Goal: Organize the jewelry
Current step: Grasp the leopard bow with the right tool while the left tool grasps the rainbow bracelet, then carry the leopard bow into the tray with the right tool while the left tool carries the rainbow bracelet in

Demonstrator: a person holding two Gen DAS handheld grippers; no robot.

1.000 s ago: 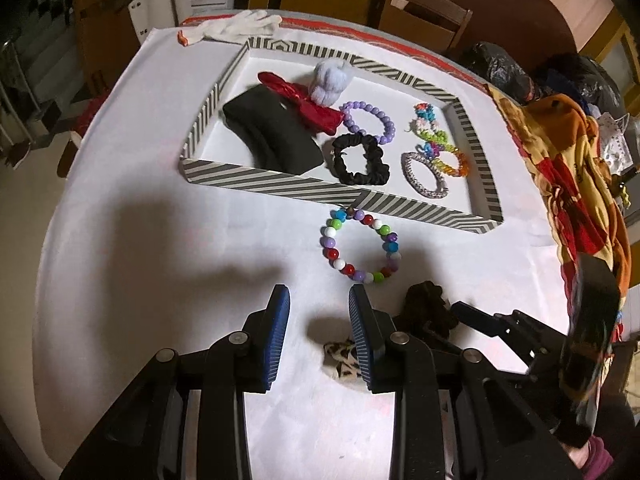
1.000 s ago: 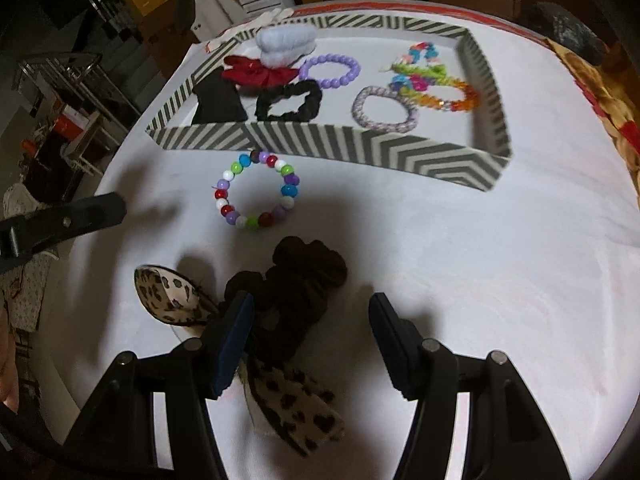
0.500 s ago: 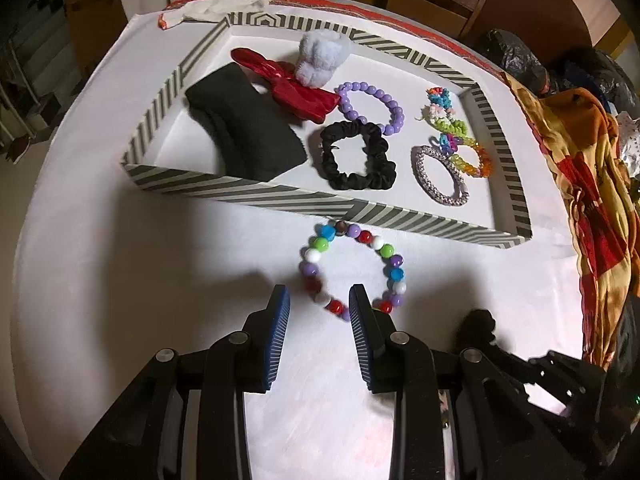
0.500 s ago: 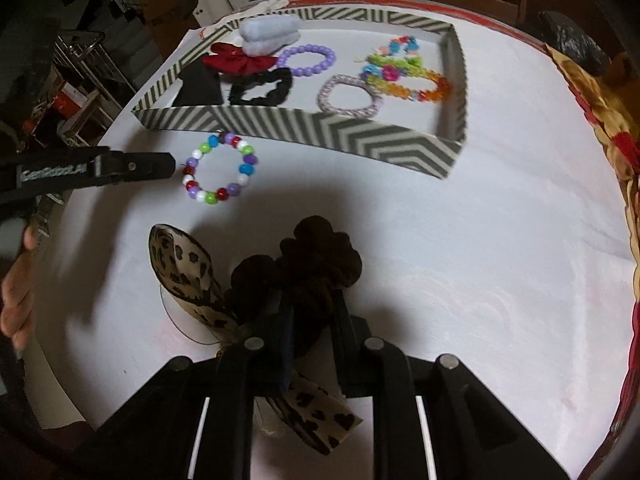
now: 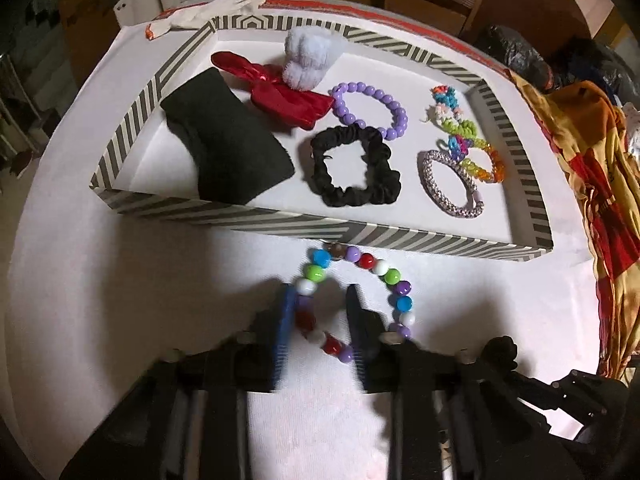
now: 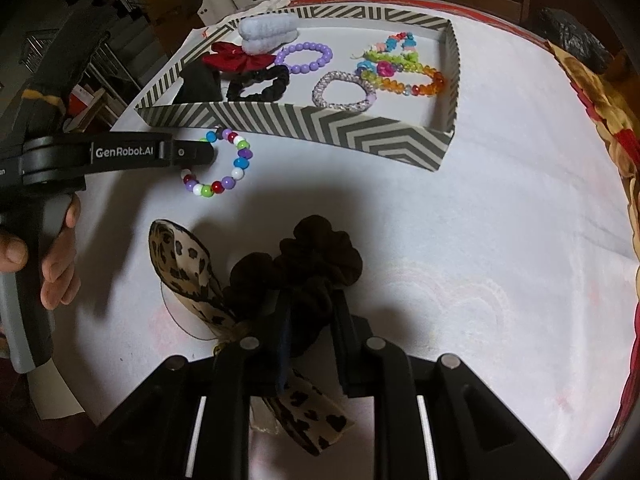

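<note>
Though well under way, not finished: already laid in tray (image 5: 304, 232) are black band (image 5: 228, 148), red bow (image 5: 280, 96), pompom (image 5: 308, 60), purple bracelet (image 5: 396, 116), black scrunchie (image 5: 352, 196), bangle (image 5: 460, 210), loom bands (image 5: 456, 120) and amber beads (image 5: 492, 168). Left out on cloth (image 6: 480, 220): bead bracelet (image 5: 392, 276), just beside tray's front wall; brown scrunchie (image 6: 320, 252), further toward the near edge; leopard bow (image 6: 180, 256), partly under it. Left gripper (image 5: 320, 292) down over bracelet's near-left arc, jaws just closing with beads between, gap visible, pads seemingly not pressing from both sides; blurred, so hard to be sure. Right gripper (image 6: 310, 304) pinched on brown scrunchie; on cloth or barely off it, cannot tell. Judged roughly three quarters through: three pieces to carry, one gripped, one nearly. For moving: front wall upright directly beyond bracelet, so likely needs lifting over, not sliding. Bare floor inside tray at front-left corner beside band, along back right, and between purple bracelet and loom bands; front right crowded by bangle and amber beads. Plenty of bare cloth right of brown scrunchie. Orange fabric (image 5: 592, 168) bunched along right table edge, near tray's right wall; glove (image 5: 208, 8) at far left corner, clear of any likely path. Grippers close side by side, left hand (image 6: 60, 264) just left of leopard bow: worth keeping lifts apart to avoid knocking.
</note>
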